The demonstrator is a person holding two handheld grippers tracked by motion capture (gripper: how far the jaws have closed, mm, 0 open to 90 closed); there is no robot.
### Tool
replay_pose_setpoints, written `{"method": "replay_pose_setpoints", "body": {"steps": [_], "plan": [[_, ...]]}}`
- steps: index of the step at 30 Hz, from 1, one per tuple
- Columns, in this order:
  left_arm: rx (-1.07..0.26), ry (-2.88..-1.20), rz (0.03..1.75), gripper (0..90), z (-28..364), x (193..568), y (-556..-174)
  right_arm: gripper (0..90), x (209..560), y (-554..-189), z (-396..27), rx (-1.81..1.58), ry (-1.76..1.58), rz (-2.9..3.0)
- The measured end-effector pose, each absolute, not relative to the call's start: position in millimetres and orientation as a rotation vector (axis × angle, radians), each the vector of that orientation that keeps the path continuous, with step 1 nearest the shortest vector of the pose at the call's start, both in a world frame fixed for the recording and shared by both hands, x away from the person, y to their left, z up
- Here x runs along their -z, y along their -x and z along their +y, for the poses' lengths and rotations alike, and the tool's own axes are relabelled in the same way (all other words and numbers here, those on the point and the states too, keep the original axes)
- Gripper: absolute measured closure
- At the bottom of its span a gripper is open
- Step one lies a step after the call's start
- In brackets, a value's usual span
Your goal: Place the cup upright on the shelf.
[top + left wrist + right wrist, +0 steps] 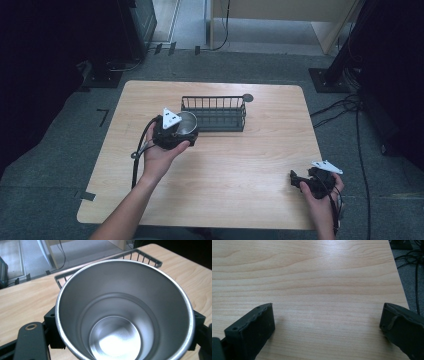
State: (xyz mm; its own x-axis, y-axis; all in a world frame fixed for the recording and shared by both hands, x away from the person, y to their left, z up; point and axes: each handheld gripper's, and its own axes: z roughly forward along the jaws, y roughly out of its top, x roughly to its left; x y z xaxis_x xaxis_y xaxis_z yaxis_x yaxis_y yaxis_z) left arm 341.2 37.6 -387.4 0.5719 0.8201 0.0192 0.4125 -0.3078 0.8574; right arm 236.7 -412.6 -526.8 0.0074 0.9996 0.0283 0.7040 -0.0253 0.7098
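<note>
A shiny metal cup stands upright between the jaws of my left gripper, just left of a black wire basket. In the left gripper view the cup is empty, its rim pressed by the black jaws on both sides, and the basket lies right behind it. My right gripper rests low over the table's front right corner. Its two black jaws stand wide apart in the right gripper view with bare wood between them.
The light wooden table has its right edge close to my right gripper. A small dark round disc lies behind the basket. Cables run over the grey floor to the right.
</note>
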Motion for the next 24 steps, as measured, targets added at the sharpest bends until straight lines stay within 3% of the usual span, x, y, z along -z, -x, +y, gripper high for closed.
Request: {"method": "replay_pose_setpoints", "body": {"steps": [24], "plan": [[-0.640, -1.886, 1.017, 19.2, 17.8, 371.3, -404.2, 0.0, 526.9, -236.7, -412.7, -0.758, -1.781, 1.749]]}}
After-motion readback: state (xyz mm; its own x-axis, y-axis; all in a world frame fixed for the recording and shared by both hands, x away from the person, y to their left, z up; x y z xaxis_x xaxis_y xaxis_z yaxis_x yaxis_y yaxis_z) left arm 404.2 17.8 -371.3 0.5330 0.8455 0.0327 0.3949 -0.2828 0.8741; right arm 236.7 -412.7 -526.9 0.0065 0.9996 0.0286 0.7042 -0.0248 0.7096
